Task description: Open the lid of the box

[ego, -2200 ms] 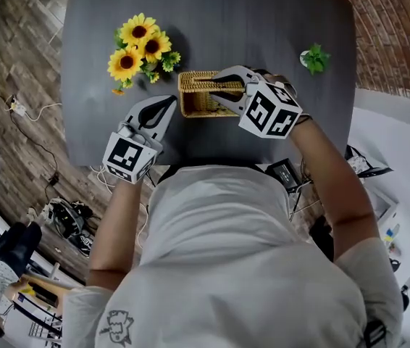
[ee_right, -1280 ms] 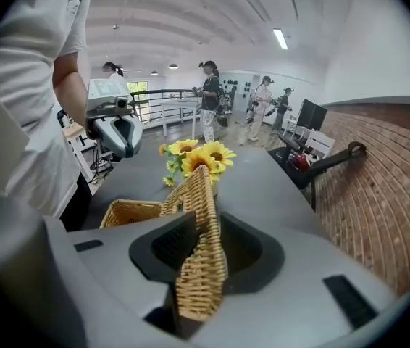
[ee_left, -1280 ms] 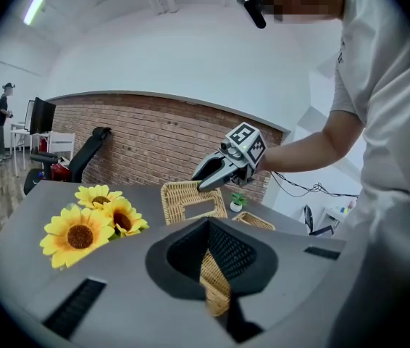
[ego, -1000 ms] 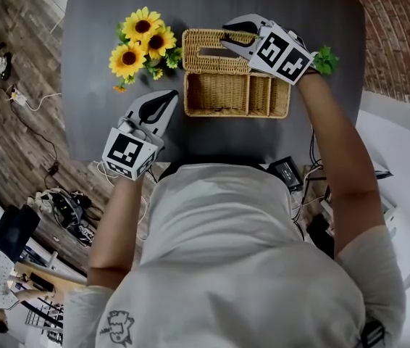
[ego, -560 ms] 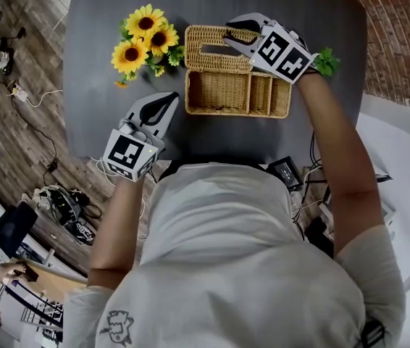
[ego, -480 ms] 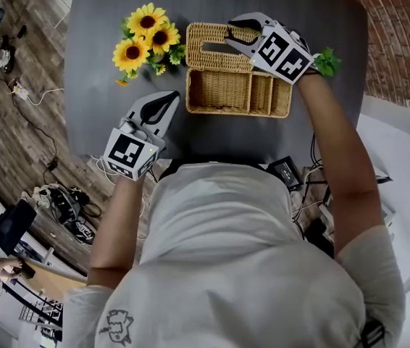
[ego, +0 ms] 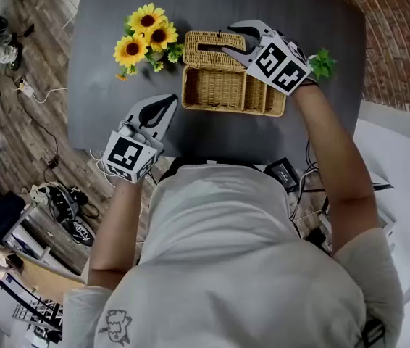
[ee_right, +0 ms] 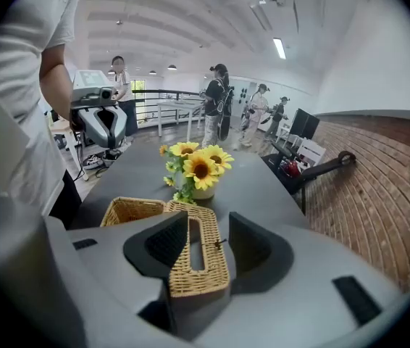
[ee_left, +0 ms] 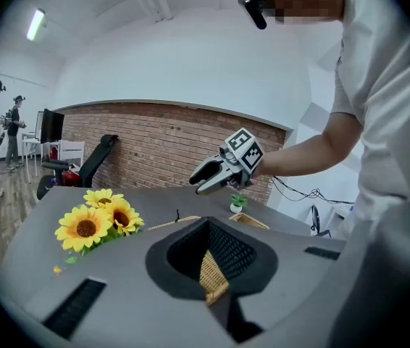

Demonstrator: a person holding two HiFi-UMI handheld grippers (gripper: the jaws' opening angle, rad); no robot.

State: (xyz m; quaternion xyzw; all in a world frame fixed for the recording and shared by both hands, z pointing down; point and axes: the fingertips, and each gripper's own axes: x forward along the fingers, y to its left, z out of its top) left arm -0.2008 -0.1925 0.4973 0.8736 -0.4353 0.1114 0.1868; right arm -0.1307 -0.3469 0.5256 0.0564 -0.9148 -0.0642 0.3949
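Observation:
The wicker box [ego: 232,90] stands open on the dark table [ego: 103,71], its compartments bare. Its slotted lid [ego: 206,42] lies flipped back flat on the far side. My right gripper [ego: 228,40] hovers over the lid's right end. In the right gripper view the lid [ee_right: 194,256] sits between the jaws, which are opening, with a gap on the right side. My left gripper [ego: 170,101] rests shut by the box's near-left corner, whose wicker [ee_left: 212,278] shows through the loop of its fingers. It holds nothing.
A bunch of sunflowers [ego: 145,38] stands just left of the lid. A small green plant [ego: 321,62] sits at the table's right edge. Beyond the table are a brick wall [ego: 397,27], floor cables and several people [ee_right: 219,107] in the background.
The lid, down on the box at first, has swung over and lies flat behind it. My right gripper's jaws have since widened off the lid. The left gripper has stayed put.

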